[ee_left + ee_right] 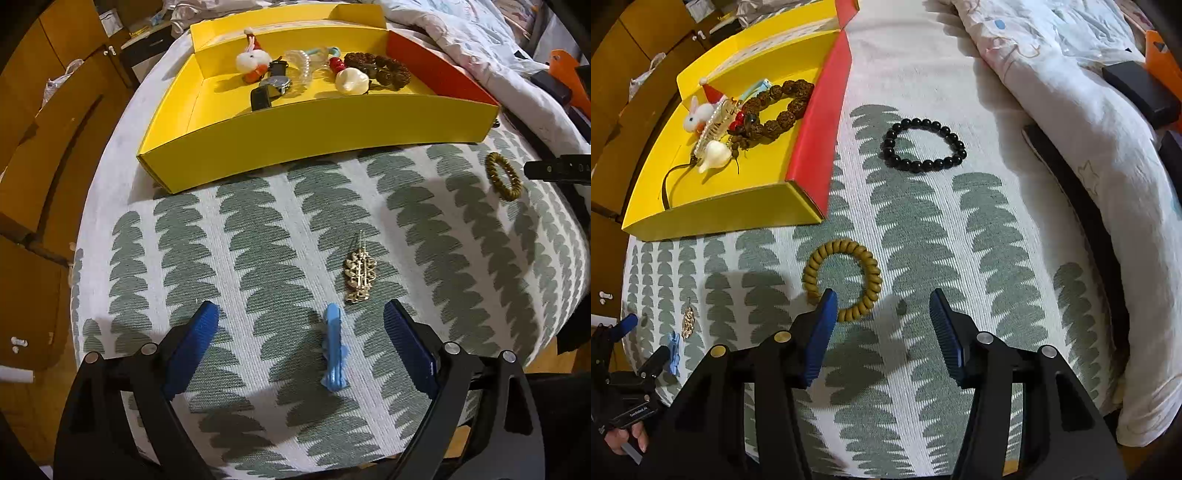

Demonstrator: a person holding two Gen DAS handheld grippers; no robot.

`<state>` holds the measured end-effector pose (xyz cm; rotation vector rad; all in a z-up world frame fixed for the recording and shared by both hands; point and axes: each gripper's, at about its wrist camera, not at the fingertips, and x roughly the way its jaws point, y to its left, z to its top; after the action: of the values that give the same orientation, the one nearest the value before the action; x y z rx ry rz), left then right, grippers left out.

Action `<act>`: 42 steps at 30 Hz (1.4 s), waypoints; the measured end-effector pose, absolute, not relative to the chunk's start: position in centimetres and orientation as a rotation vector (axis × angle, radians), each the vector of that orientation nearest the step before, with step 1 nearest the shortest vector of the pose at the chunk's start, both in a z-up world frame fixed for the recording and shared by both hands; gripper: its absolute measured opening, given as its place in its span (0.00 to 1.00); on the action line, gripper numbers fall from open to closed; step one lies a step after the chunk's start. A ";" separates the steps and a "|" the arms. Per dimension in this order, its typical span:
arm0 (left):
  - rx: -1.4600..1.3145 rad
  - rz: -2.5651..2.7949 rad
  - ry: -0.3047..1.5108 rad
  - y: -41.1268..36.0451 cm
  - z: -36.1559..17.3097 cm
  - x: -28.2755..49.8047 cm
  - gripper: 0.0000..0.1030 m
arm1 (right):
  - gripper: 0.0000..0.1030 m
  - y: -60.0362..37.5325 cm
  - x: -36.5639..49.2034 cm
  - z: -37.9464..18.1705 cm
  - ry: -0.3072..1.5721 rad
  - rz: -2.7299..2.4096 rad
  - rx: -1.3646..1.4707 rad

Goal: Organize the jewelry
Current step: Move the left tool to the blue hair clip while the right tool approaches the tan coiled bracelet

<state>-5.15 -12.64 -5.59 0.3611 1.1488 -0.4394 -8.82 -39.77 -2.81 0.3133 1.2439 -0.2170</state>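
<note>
We see the left gripper [301, 314] with its blue fingers [192, 347] spread wide and holding nothing. Between them, nearer the right finger, a light blue hair clip [334, 350] lies on the leaf-patterned cloth [258, 229], lengthwise along the fingers and touching neither. Just beyond the right fingertip, a gold rhinestone barrette [360, 275] lies close to the clip's far end. Well ahead of the fingers stands the yellow tray [295, 129], which holds a plush rabbit charm [253, 61], a wristwatch [275, 86], a clear coil tie [301, 66], a white shell-like pendant [351, 81] and a brown seed-bead bracelet [384, 68].

The right gripper [882, 297] also has its fingers [820, 332] parted, with nothing pinched. An olive spiral hair tie [842, 280] lies on the cloth at the left fingertip, which overlaps its near rim in the right wrist view; we cannot tell whether they touch. The tie sits left of the gap, not centred in it. Farther ahead and slightly right of the fingers lies a black bead bracelet [925, 146], apart from the tray's red side wall [820, 136]. A rumpled quilt [1089, 110] lies off to the right.
</note>
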 end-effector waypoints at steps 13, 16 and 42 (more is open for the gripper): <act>0.392 -0.469 1.189 -13.0 -6.2 -6.0 0.81 | 0.33 -38.5 -6.4 -5.4 1.315 -0.229 0.246; 0.379 -0.489 1.220 -13.1 -6.6 -5.9 0.80 | 0.33 -38.5 -6.2 -5.7 1.318 -0.229 0.241; 0.358 -0.551 1.331 -12.9 -7.8 -4.7 0.12 | 0.13 -37.8 -5.9 -6.1 1.322 -0.209 0.214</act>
<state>-4.71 -12.95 -7.79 0.3581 1.3311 -0.5512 -5.92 -37.78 -6.11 0.2141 1.3216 -0.2086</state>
